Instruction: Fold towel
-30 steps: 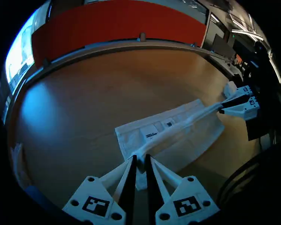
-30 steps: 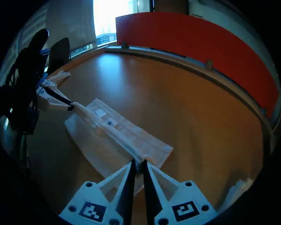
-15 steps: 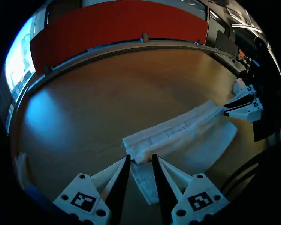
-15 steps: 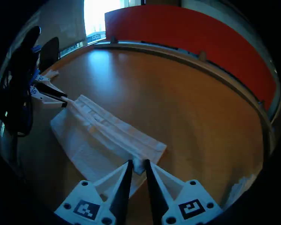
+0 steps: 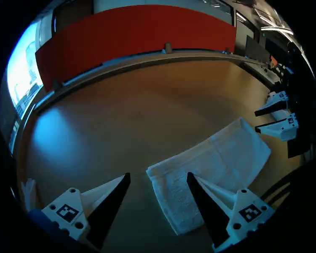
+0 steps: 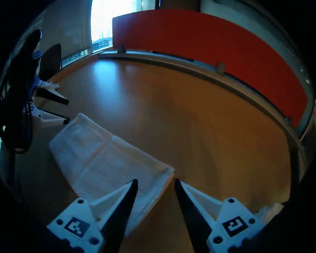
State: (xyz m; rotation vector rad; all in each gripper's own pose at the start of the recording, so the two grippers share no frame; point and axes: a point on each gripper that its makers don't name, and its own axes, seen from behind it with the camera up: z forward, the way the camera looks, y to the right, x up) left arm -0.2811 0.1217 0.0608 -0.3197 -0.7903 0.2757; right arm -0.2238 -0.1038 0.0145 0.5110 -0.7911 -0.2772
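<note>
Across the desk, before the red partition, the towel is now laid doubled, released from the wide-spread jaws of left gripper and right gripper; one fold is judged done.

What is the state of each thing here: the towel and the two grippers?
Towel: folded over, lying flat on the table, not gripped.
Left gripper: open, fingers wide apart at one end of the towel.
Right gripper: open, at the other end.
</note>
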